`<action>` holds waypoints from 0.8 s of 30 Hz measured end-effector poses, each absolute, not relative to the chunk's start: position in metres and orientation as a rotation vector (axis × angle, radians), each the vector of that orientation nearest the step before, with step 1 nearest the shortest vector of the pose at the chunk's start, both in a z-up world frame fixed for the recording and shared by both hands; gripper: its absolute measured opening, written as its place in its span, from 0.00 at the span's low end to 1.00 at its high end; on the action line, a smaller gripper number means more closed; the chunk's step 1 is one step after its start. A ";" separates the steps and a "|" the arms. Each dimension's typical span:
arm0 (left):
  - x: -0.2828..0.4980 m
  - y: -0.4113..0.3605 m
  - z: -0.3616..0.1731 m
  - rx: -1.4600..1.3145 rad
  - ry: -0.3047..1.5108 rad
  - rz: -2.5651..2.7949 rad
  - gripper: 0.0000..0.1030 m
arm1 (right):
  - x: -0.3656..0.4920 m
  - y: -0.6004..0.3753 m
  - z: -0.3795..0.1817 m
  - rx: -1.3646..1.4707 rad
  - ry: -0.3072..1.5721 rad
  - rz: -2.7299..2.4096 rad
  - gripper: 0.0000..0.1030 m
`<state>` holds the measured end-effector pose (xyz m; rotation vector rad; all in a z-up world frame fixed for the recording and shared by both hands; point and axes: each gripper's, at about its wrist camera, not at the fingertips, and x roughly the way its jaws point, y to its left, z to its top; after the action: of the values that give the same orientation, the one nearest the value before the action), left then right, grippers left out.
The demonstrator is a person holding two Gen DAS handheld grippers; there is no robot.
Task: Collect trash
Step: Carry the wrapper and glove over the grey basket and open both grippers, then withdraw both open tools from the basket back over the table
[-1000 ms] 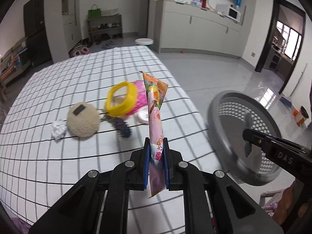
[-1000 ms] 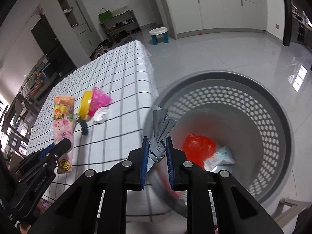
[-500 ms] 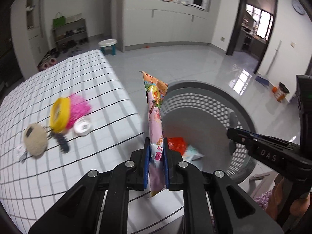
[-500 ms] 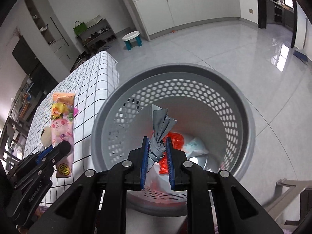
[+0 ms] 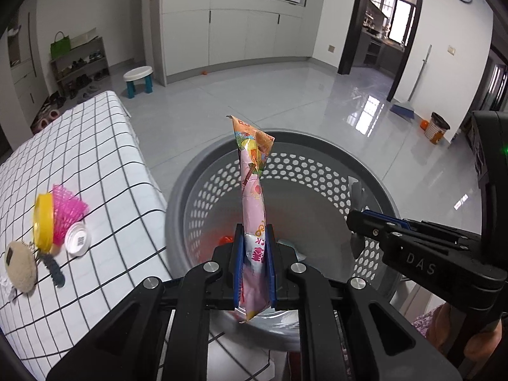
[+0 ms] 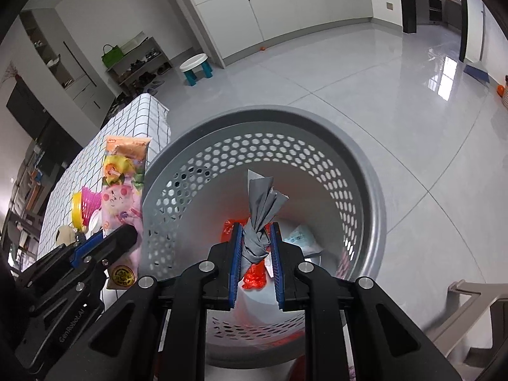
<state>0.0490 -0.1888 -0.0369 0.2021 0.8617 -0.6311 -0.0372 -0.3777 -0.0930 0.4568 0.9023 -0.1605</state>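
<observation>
In my left gripper (image 5: 254, 263) I pinch a long pink snack wrapper with cartoon printing (image 5: 252, 190), its blue pads pressed flat against the lower part of the packet so that it stands upright between them; it hangs over the near side of the round grey perforated plastic basket (image 5: 203, 171) on the floor. My right gripper (image 6: 255, 266) is clamped on a crumpled grey piece of paper or foil (image 6: 260, 219), twisted at the waist where the pads bite, though the gap looks a little wide around it; this one sits squarely above the basket's opening.

Down in the basket I can see a red crinkled wrapper (image 6: 254, 277) and a pale blue-white packet (image 6: 300, 238), so I judge some trash is already collected; the two pieces I hold are over the mouth but not yet let go.

On the white tablecloth with black grid lines (image 5: 104, 165) beside the basket there lie a yellow ring with a pink mesh scrubber (image 5: 60, 212), a small white round lid (image 5: 77, 238), a beige fuzzy ball (image 5: 20, 265) and a dark spiral hair tie (image 5: 52, 268); whether any of these counts as trash I cannot tell.
</observation>
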 end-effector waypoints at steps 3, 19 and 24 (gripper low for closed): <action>0.052 -0.192 -0.038 0.206 0.863 -0.634 0.15 | -0.037 -0.380 -0.094 0.459 0.904 -0.165 0.17; 0.045 -0.188 -0.033 0.206 0.827 -0.607 0.60 | -0.038 -0.385 -0.092 0.476 0.870 -0.181 0.48; 0.045 -0.182 -0.033 0.207 0.829 -0.583 0.62 | -0.039 -0.385 -0.091 0.474 0.865 -0.174 0.50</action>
<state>0.0448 -0.1816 -0.0325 0.2074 0.8286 -0.5834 -0.0389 -0.3846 -0.0909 0.4740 0.8654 -0.1737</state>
